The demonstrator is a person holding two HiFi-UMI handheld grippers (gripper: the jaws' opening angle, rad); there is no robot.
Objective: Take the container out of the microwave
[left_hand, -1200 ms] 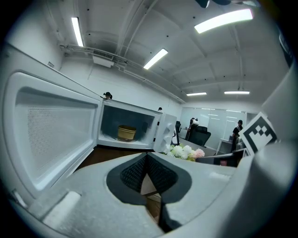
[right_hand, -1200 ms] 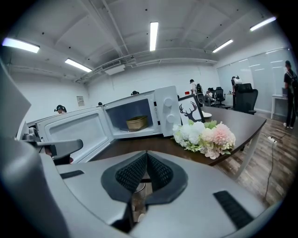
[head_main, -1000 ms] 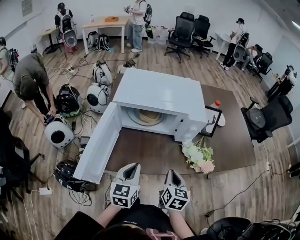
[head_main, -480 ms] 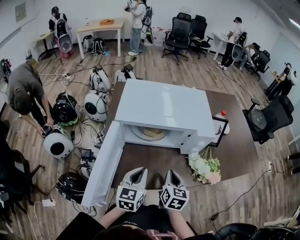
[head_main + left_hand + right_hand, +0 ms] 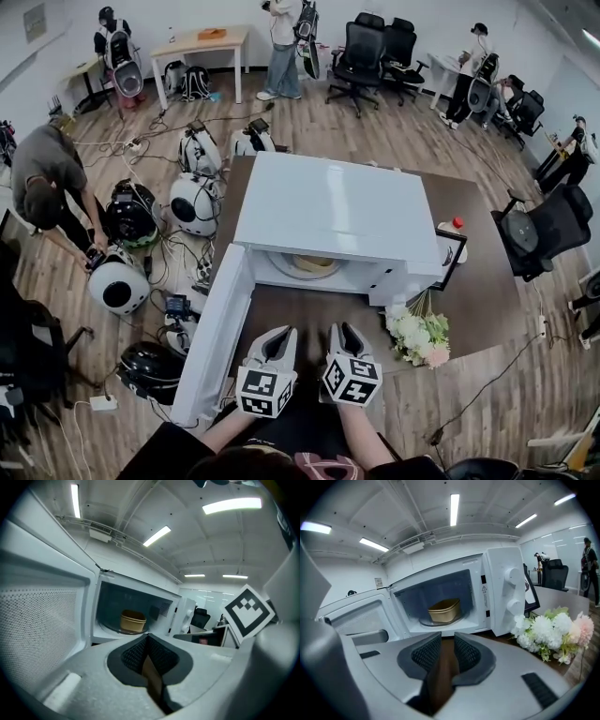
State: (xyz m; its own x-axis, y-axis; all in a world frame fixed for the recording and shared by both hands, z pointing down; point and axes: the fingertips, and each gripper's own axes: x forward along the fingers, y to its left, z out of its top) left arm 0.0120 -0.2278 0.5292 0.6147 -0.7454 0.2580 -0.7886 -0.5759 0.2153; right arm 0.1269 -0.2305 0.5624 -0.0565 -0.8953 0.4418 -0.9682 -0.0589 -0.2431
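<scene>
A tan, oval, shallow container that looks like paper sits on the round glass turntable inside the white microwave. The microwave stands with its door open on the dark brown counter. In the head view its roof hides most of the container. The left claw has its jaws together and empty. The right claw is opening, with nothing between its jaws.

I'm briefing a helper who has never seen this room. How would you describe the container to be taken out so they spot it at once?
Find the white microwave on the brown table, its door swung open. Inside, on the glass turntable, sits the container: a tan oval tub, the only thing in the cavity.
</scene>
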